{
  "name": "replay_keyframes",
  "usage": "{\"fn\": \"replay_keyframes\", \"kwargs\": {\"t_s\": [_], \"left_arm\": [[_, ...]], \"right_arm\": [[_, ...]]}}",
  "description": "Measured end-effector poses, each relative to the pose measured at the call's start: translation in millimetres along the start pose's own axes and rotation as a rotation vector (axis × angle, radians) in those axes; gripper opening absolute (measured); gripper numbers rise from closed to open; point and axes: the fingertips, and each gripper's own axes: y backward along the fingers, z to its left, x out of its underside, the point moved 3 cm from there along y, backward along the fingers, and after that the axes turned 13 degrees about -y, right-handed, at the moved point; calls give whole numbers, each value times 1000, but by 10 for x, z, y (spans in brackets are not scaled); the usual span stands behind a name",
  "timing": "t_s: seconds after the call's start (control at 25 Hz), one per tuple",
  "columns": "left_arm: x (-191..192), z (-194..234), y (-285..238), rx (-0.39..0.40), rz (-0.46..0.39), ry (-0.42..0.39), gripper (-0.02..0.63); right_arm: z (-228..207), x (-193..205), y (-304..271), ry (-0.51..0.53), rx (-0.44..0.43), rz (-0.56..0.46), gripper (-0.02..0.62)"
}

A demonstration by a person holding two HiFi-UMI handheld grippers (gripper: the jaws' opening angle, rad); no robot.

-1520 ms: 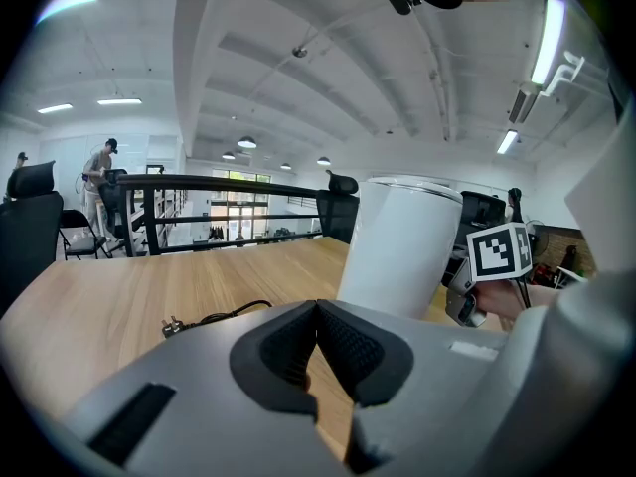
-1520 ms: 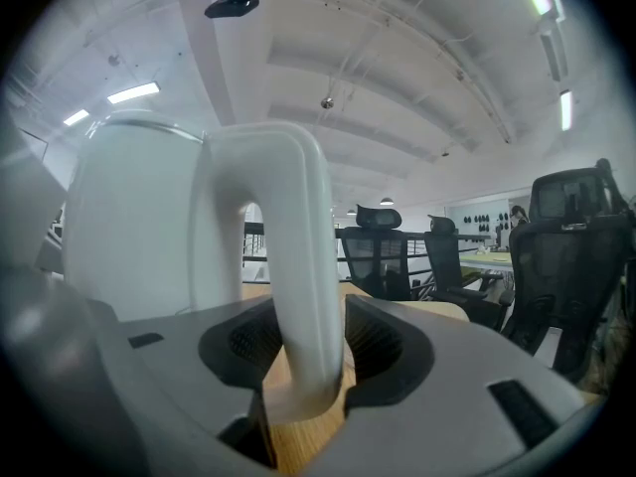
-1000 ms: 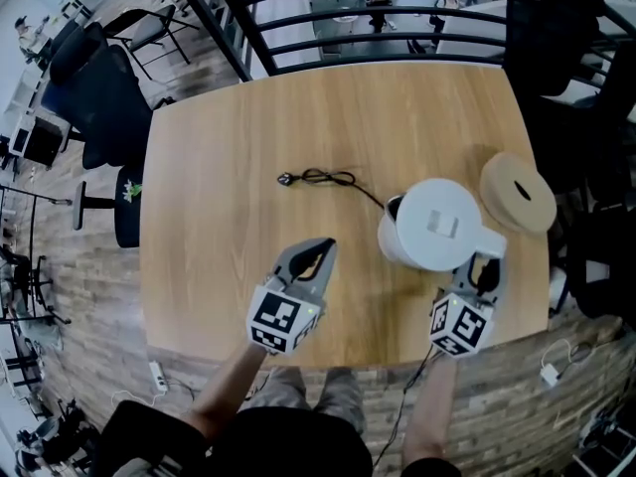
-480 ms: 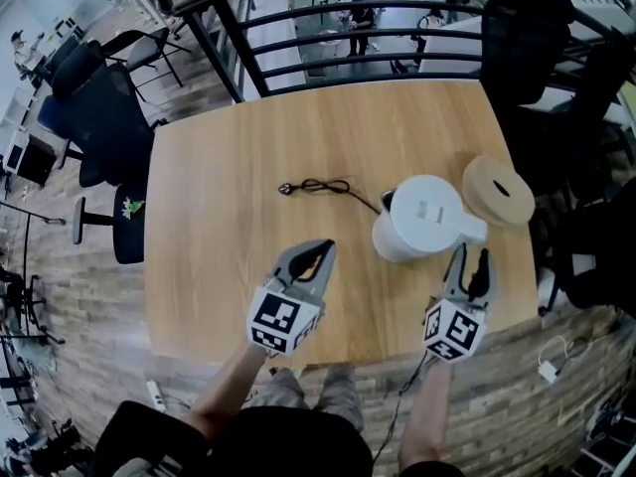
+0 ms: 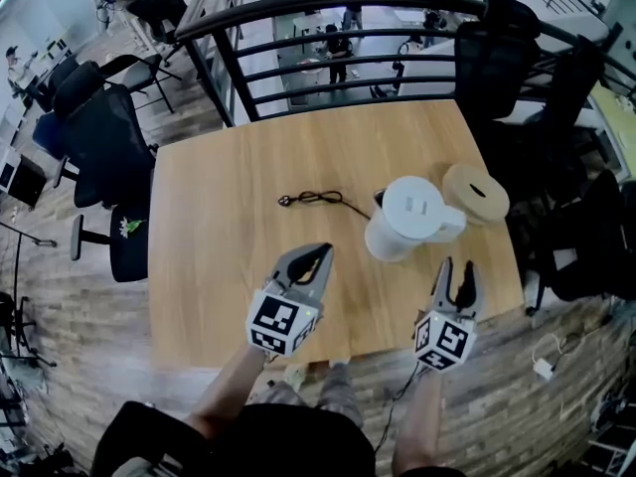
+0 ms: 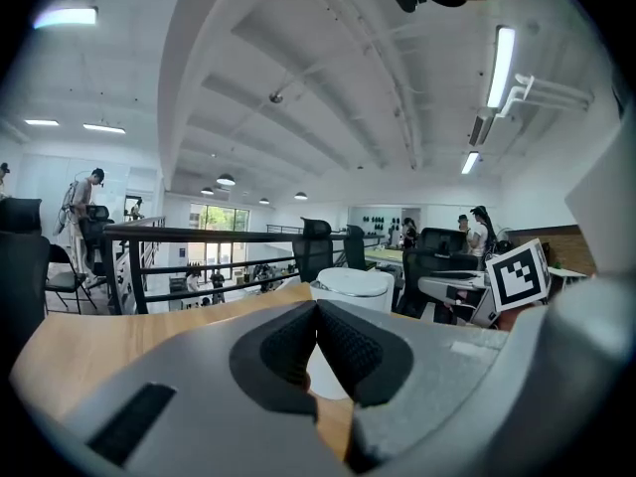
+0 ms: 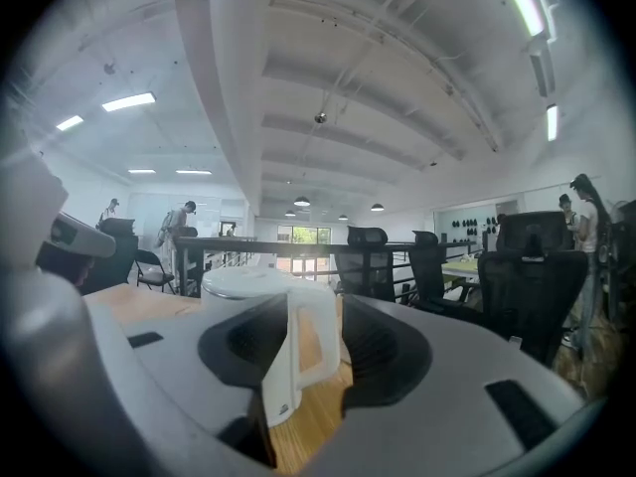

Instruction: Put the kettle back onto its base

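The white kettle [image 5: 409,217] stands upright on the wooden table [image 5: 219,246], its handle [image 5: 449,229] pointing right and towards me. A black edge of its base [image 5: 381,200] shows at the kettle's far left foot, where the black cord [image 5: 323,200] ends; the rest is hidden beneath. My right gripper [image 5: 457,272] is open, a short way back from the handle and not touching it. In the right gripper view the handle [image 7: 298,351] stands ahead between the open jaws of my right gripper [image 7: 313,336]. My left gripper [image 5: 316,258] is shut and holds nothing, left of the kettle [image 6: 348,286].
A round wooden disc [image 5: 475,192] lies right of the kettle near the table's right edge. The cord's plug [image 5: 285,202] rests mid-table. A black railing [image 5: 328,28] runs behind the far edge, with office chairs [image 5: 99,137] around.
My right gripper has drawn back from the kettle's handle towards the near table edge. The kettle stays where it stood. The left gripper has held still.
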Motion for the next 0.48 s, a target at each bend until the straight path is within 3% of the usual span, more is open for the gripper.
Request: {"fn": "replay_keyframes", "kwargs": {"t_s": [0.48], "left_arm": [[-327,-70,648,50,-82,-37,2]], "right_arm": [[400,-183,855,23,-3,-14,149]]}}
